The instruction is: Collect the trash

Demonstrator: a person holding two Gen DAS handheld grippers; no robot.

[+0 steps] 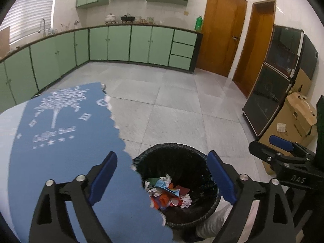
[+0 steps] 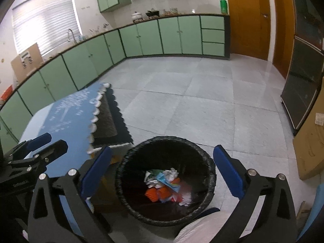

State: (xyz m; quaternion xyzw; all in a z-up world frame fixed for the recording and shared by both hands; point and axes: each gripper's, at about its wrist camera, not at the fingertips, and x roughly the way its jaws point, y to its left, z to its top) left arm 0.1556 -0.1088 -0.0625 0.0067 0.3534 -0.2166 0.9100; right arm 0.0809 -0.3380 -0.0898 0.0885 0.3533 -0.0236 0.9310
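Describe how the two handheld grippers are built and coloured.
Both match: the left gripper and right gripper have black, skeletal arms with triangular cut-outs, silver round bolt heads at the joints, and flat blue pads lining the fingers. The right gripper's black body shows white lettering "DAS" in the left wrist view. No cables or sleeves are visible.
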